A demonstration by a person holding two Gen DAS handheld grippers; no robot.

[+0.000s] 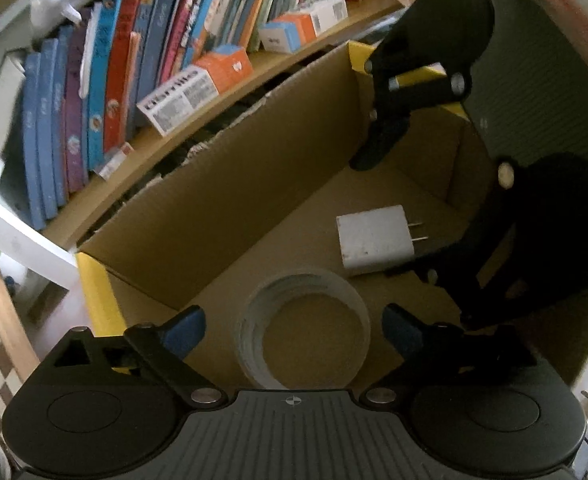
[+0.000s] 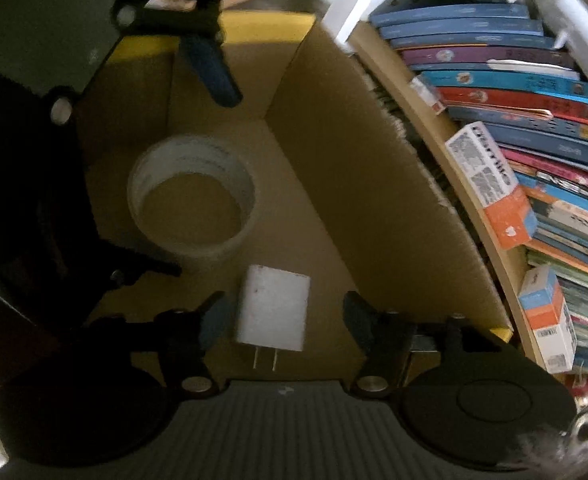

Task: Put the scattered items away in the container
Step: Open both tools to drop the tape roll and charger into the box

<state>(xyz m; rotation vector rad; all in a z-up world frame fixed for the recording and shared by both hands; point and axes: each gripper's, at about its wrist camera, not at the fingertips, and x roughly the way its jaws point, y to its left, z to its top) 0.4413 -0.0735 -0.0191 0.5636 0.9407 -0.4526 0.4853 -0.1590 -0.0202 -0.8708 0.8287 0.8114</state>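
Shadow hides the cardboard box (image 2: 373, 200) floor's left part.

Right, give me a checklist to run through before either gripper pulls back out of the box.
1. Tape roll lying on the floor of the cardboard box: ok.
2. White charger in the box, prongs showing: ok.
3. Left gripper open, fingers apart either side of the roll, not gripping it: ok.
4. Right gripper open, charger lying free between its fingers: ok.
5. Grippers clear of each other inside the box: cannot tell, they are close together.
6. Other scattered items left outside: cannot tell, not in view.
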